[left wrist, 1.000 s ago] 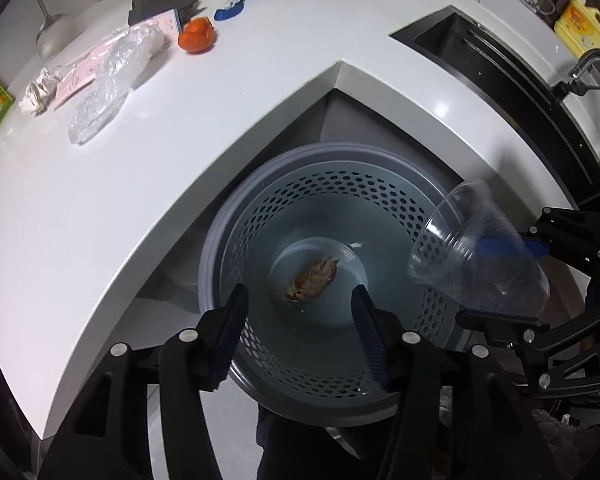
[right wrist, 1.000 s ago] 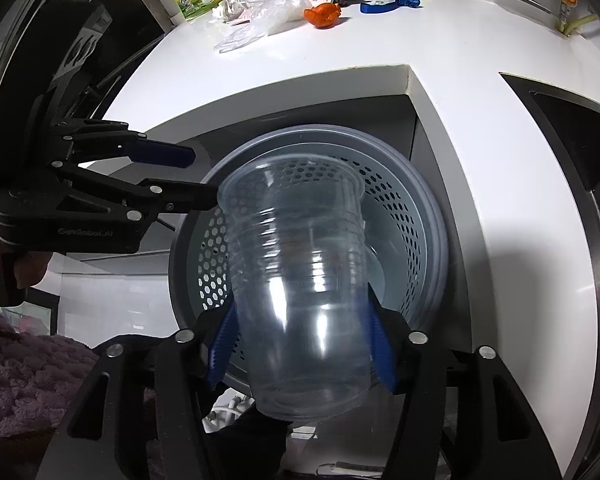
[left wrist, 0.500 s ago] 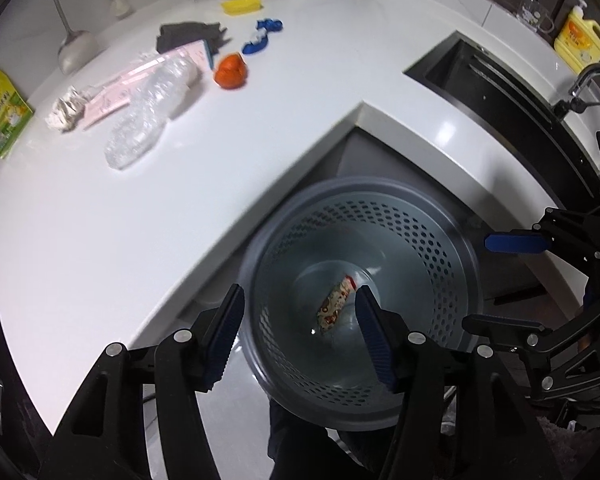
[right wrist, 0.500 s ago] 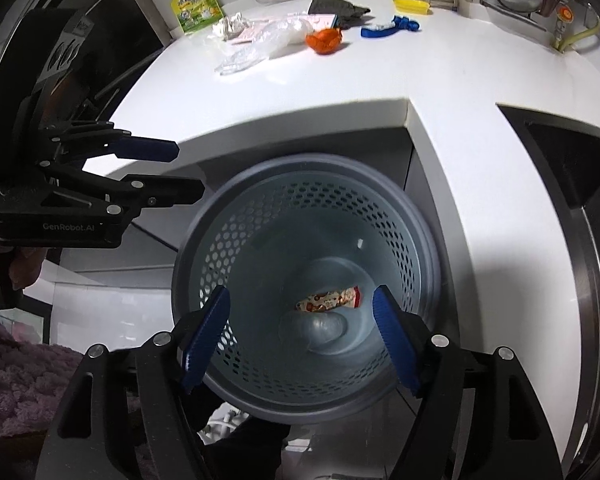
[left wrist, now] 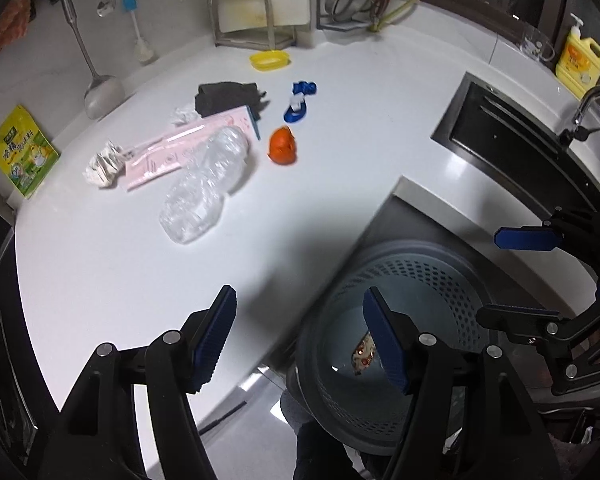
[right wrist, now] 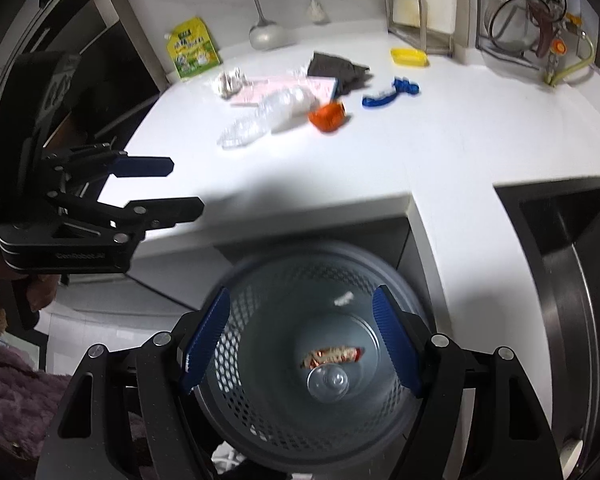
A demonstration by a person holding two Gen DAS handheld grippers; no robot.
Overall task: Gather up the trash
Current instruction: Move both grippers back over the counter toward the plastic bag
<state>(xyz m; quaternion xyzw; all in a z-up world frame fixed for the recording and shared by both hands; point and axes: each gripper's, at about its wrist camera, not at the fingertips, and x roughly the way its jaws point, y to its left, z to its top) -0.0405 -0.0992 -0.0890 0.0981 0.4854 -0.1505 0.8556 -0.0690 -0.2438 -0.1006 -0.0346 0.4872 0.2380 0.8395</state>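
A grey perforated bin (right wrist: 416,316) stands on the floor in the counter's inner corner; it also shows in the left wrist view (left wrist: 460,280). Inside lie a clear plastic cup (right wrist: 327,381) and a red snack wrapper (right wrist: 332,356). My right gripper (right wrist: 300,344) is open and empty above the bin. My left gripper (left wrist: 300,340) is open and empty over the counter edge beside the bin. On the white counter (left wrist: 100,272) lie a crushed clear bottle (left wrist: 204,188), an orange wrapper (left wrist: 283,146), a pink packet (left wrist: 180,148), crumpled paper (left wrist: 102,166) and a blue scrap (left wrist: 299,102).
A black cloth (left wrist: 226,96), a yellow dish (left wrist: 270,59) and a green pouch (left wrist: 24,152) sit farther back. A dish rack (left wrist: 256,16) stands at the wall. The sink (left wrist: 512,136) and a yellow soap bottle (left wrist: 580,60) are at the right.
My right gripper opened and dropped the clear cup into the bin. Both grippers then rose and tilted up toward the counter, the left one shifting left over the counter edge.
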